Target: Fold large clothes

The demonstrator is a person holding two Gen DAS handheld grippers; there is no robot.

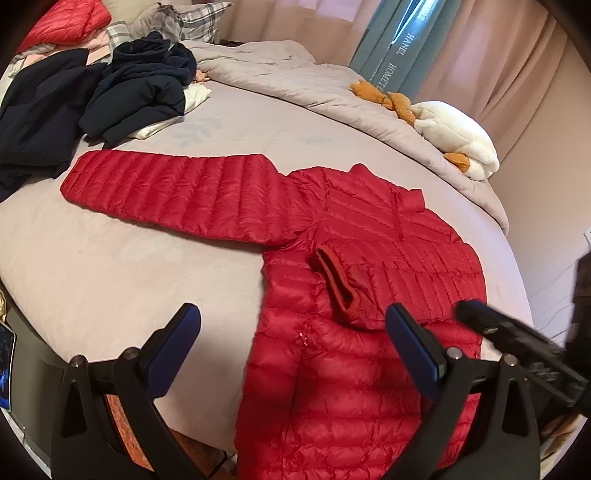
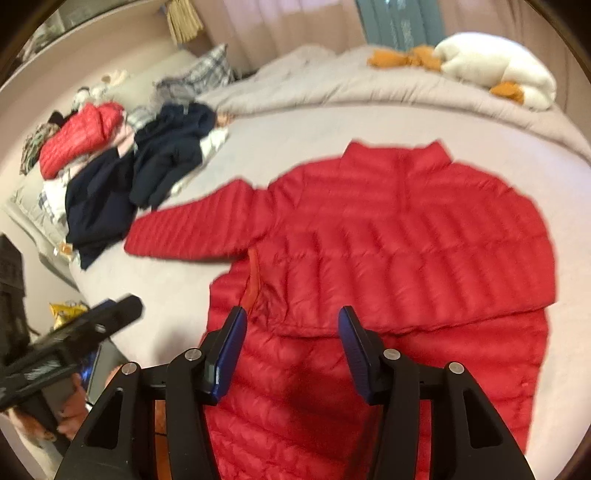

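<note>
A red quilted down jacket (image 1: 351, 369) (image 2: 406, 240) lies flat on the bed with its collar pointing away from me. One sleeve (image 1: 173, 188) (image 2: 195, 229) stretches out to the left. The other sleeve is folded across the chest, its cuff (image 1: 338, 288) (image 2: 253, 280) resting near the left side seam. My left gripper (image 1: 291, 312) hovers open above the jacket's left hem area, nothing between its blue pads. My right gripper (image 2: 291, 314) is open just above the folded sleeve's lower edge, gripping nothing. Each gripper shows at the edge of the other's view.
A heap of dark navy clothes (image 1: 129, 92) lies at the back left, with a folded red jacket (image 1: 62, 18) behind it. A bunched grey duvet (image 1: 295, 74) and a white plush toy (image 1: 454, 129) sit along the far side. The bed's edge (image 1: 22, 302) runs at left.
</note>
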